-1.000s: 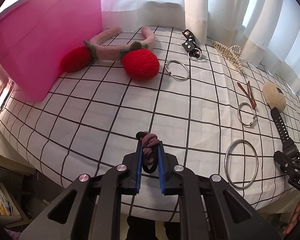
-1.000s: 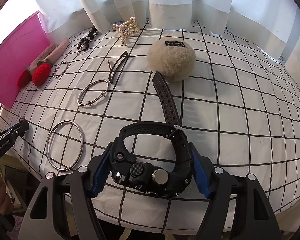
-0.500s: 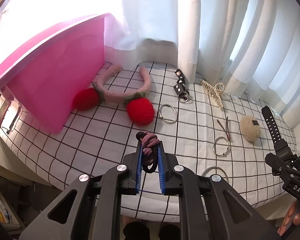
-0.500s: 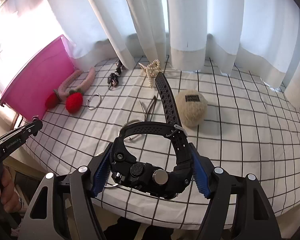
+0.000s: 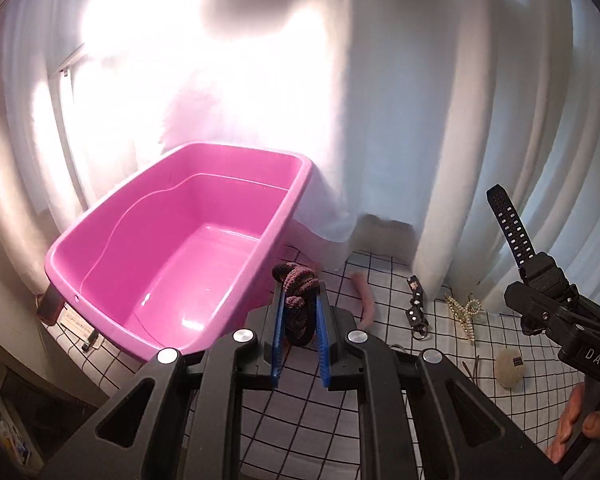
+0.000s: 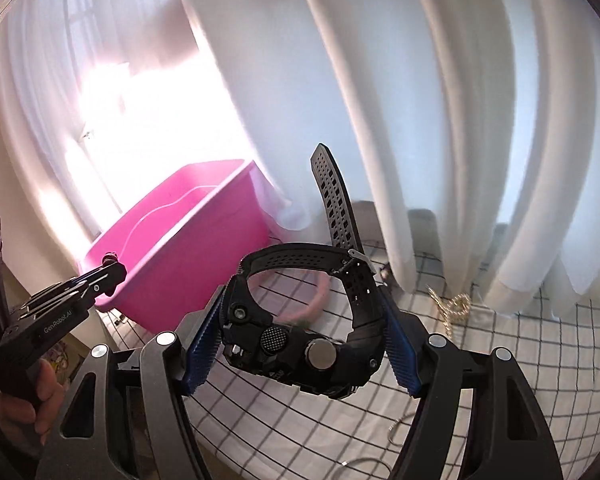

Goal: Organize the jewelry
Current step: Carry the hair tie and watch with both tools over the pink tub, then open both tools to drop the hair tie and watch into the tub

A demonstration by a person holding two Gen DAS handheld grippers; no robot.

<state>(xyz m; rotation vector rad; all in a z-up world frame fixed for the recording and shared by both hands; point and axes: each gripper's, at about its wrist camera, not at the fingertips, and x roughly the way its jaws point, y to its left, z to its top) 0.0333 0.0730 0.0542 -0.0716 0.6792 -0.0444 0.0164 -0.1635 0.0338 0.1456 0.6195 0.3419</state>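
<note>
We see the left claw (image 5: 299, 322) clamped on a knotted hair tie (image 5: 298, 286) of mauve and dark braided cord. Its long axis runs along the blue ribbed pads, the knot poking past the tips and a dark loop hanging between them. It hangs in the air just beside the near right rim of the pink tub (image 5: 172, 248), a smooth, glossy plastic rectangle with rounded corners.

The right claw (image 6: 302, 326) grips a black watch (image 6: 300, 344) crosswise, its chunky case lying between the pads with round knobs facing the camera. The perforated rubber strap arches forward from the case, and its free end stands upright, pointing up towards the white curtain (image 6: 420, 100).

Below both claws lies the worktop (image 5: 300, 420), covered in white cloth with a black grid. On it, near the curtain, rest a gold pearl hair clip (image 5: 466, 314) and a fuzzy cream ball (image 5: 509, 364).
</note>
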